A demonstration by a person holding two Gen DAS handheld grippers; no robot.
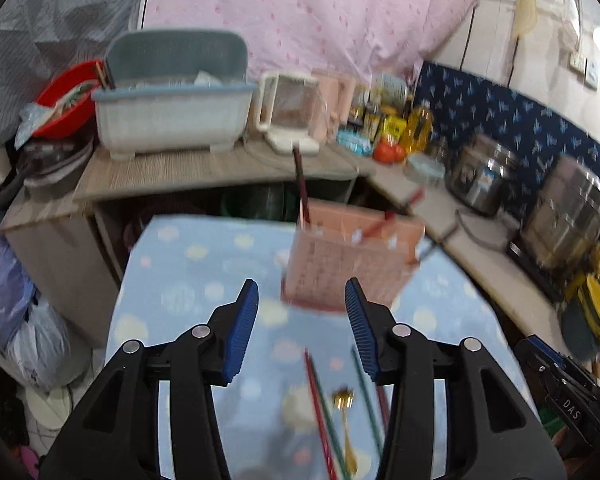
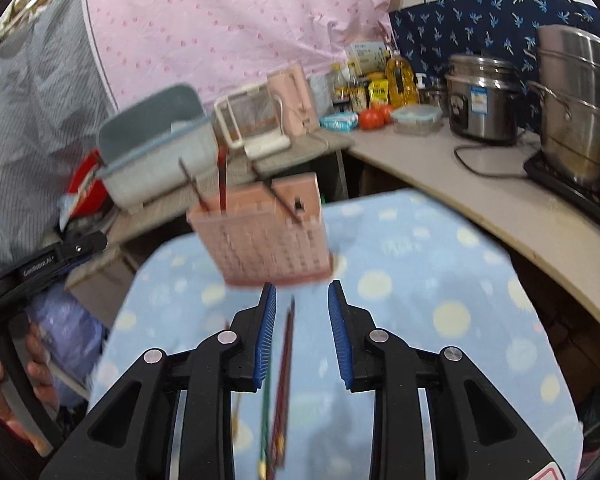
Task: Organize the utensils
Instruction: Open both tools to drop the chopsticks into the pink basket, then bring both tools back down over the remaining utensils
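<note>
A pink slotted utensil basket (image 1: 352, 256) (image 2: 268, 236) stands on a table under a blue dotted cloth (image 1: 188, 280). Dark red chopsticks (image 1: 302, 184) (image 2: 222, 184) lean inside it. Nearer to me, red and green chopsticks (image 1: 320, 400) (image 2: 286, 360) and a gold spoon (image 1: 344, 400) lie loose on the cloth. My left gripper (image 1: 302, 284) hangs open above them, short of the basket, with nothing between its pads. My right gripper (image 2: 302, 286) is open too; the loose chopsticks show in its gap, untouched by either pad. A hand holds the left gripper (image 2: 40, 264) at the right wrist view's left edge.
Behind the table runs a low wooden counter (image 1: 180, 172) with a grey-blue dish drainer (image 1: 172, 120), a red bowl (image 1: 64, 100), bottles and tomatoes (image 1: 388, 152). A rice cooker (image 2: 480, 100) and a steel pot (image 2: 576, 120) stand on the right counter. Bags (image 1: 20, 320) pile up at the left.
</note>
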